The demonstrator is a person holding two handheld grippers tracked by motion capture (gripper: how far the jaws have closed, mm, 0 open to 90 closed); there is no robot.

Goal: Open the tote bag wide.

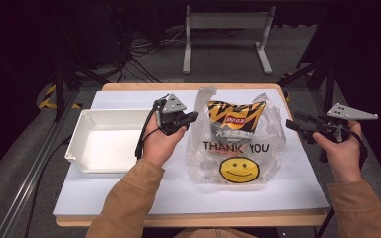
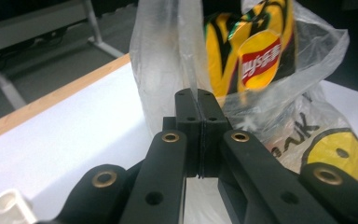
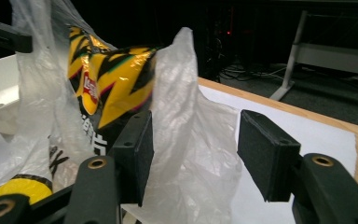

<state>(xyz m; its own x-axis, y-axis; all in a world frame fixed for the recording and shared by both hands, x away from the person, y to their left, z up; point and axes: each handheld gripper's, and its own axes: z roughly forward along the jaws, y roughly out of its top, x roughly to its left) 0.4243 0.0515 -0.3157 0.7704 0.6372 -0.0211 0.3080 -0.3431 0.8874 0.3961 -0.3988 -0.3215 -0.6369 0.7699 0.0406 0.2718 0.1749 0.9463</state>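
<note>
**Left jaws clamped on bag handle; right jaws apart beside the other handle**

In the high view, a clear plastic bag (image 1: 235,148) printed with "THANK YOU" and a yellow smiley face stood at the centre of the frame on the white-covered surface (image 1: 297,188). A yellow-and-black snack packet (image 1: 235,116) stood upright inside it, its top showing above the printed text. A white tray (image 1: 106,139) lay at centre left, just beside the bag.

The left gripper (image 1: 191,116) sat at the bag's upper left edge, held by the left hand (image 1: 158,141). In the left gripper view, its jaws were together at lower centre of the frame, clamped on a thin strip of the bag's handle film (image 2: 191,70), which rose straight up from between the pads. The snack packet (image 2: 254,51) appeared at upper right, behind the film.

The right gripper (image 1: 291,124) was held at centre right of the high view by the right hand (image 1: 345,151), near the bag's right edge. In the right gripper view, its jaws stood apart. The bag's other handle (image 3: 186,121) rose between them, lying against the left pad (image 3: 142,154) and clear of the right pad (image 3: 263,149). The pads did not press on it.
</note>
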